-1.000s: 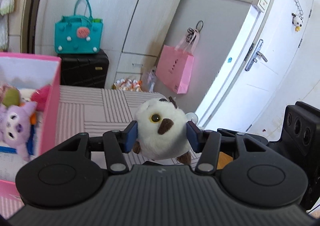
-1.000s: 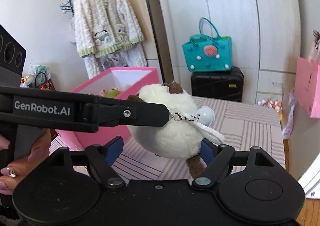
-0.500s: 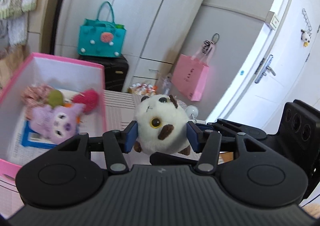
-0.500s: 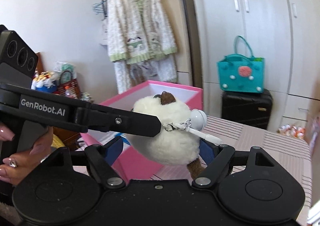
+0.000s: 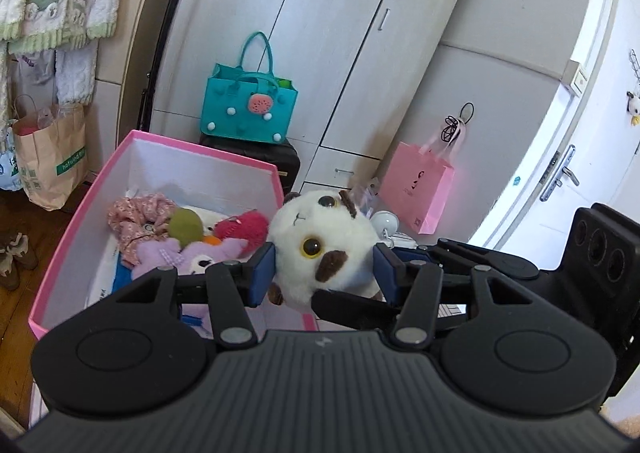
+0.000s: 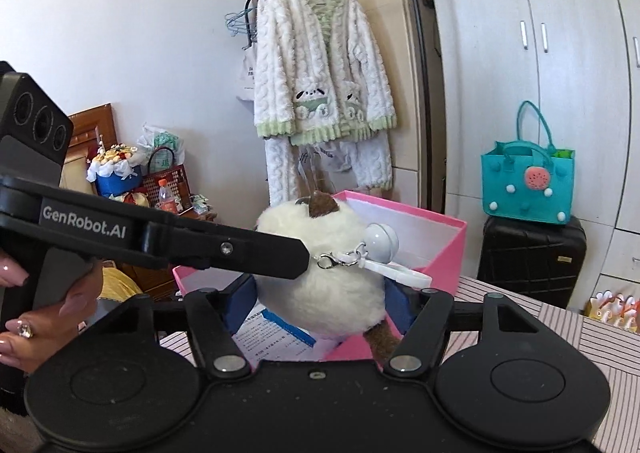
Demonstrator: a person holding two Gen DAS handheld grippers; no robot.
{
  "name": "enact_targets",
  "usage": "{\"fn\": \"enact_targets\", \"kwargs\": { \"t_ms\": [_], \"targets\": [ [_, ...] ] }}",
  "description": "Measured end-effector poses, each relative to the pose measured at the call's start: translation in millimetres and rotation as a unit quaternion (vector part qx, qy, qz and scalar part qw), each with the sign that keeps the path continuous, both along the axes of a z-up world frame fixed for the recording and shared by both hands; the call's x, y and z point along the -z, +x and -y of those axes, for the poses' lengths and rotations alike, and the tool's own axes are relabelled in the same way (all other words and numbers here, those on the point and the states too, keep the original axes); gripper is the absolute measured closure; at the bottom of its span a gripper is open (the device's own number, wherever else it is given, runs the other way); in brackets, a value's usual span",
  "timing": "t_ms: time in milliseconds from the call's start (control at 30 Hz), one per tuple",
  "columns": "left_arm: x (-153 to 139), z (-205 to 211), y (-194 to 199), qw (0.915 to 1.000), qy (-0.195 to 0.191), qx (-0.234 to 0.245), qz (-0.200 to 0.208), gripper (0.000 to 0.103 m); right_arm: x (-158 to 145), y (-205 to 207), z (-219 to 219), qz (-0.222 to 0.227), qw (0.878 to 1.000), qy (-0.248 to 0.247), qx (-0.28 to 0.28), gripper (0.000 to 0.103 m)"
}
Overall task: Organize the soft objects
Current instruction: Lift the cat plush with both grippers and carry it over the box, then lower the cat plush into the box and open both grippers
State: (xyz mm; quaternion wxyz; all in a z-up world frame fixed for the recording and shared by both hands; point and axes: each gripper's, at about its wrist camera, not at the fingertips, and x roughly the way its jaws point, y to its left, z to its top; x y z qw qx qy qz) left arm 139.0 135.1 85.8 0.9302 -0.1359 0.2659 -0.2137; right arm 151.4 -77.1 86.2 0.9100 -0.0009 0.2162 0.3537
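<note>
The left gripper point(image 5: 324, 273) clamps the round white plush cat with brown patches point(image 5: 322, 249) above the pink cardboard box point(image 5: 208, 163), ready for dropping in, while the right gripper point(image 6: 320, 305), jaws closing, brackets it without clearly pressing.

A home bedroom: white wardrobe point(image 5: 332, 53), fleecy pyjamas point(image 6: 320, 65) on a hanger, suitcase point(image 6: 532, 257), handbags.

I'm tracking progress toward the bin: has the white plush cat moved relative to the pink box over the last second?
Yes. The white plush cat, in the left gripper, came from beside the pink box to its rim.
</note>
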Motion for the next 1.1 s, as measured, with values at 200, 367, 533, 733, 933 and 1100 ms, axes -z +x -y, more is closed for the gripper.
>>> {"fn": "enact_targets", "kwargs": {
  "t_ms": [200, 367, 533, 733, 933, 1100],
  "targets": [
    [-6.1, -10.6, 17.0, 0.9995, 0.018, -0.023, 0.012, 0.050, -4.6, 23.1, -9.9, -0.030, 0.999, 0.013, -0.018, 0.027],
    [-3.4, -26.2, 42.0, 0.9983, 0.025, -0.051, 0.006, 0.050, 2.0, 62.2, -9.0, -0.097, 0.988, 0.083, -0.082, 0.023],
    [6.9, -34.6, 62.6, 0.9973, 0.037, -0.062, -0.016, 0.058, 6.7, 71.3, -18.7, -0.083, 0.989, 0.076, -0.093, 0.046],
    [15.9, -42.9, 76.4, 0.9962, 0.023, -0.071, -0.045, 0.068, 6.8, 77.5, -43.9, -0.076, 0.993, 0.032, -0.088, 0.054],
    [17.4, -41.4, 68.9, 0.9919, 0.082, -0.071, -0.065, 0.068, 15.6, 82.9, -33.8, -0.112, 0.992, 0.017, -0.061, 0.054],
    [1.3, -28.9, 54.1, 0.9857, 0.144, -0.057, -0.066, 0.057, 4.7, 73.6, -20.5, -0.123, 0.991, 0.006, -0.046, 0.052]
  ]
}}
